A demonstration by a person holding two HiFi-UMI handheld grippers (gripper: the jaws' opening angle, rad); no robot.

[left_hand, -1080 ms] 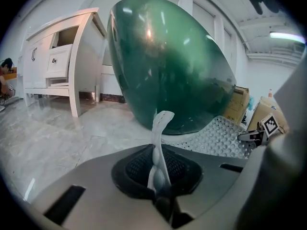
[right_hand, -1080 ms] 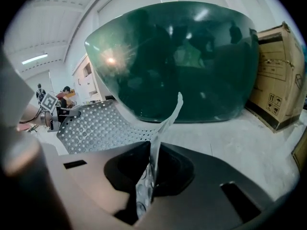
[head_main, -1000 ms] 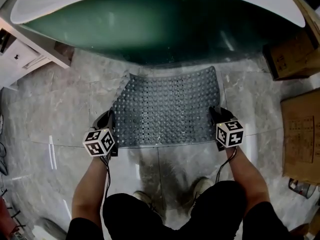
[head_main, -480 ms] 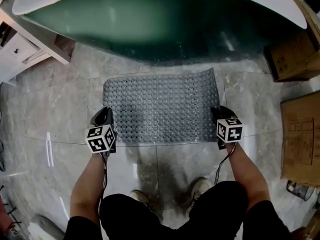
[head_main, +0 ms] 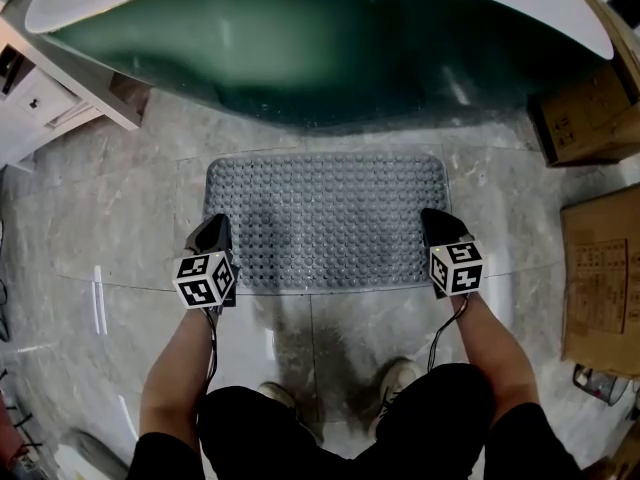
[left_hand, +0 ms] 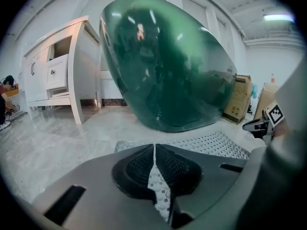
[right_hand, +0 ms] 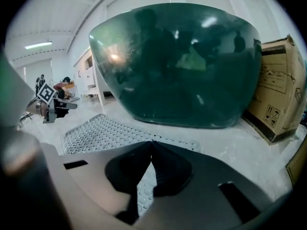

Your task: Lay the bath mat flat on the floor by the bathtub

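Plainly, the bath mat, flat beside the bathtub, is pinched between the closed jaws of the left gripper and right gripper, and could be rumpled if these are withdrawn unopened.

bath mat flat on floor, just before bathtub | left claw at mat's near-left corner, right claw at its near-right corner | cabinet far left, beside tub | cardboard boxes at right
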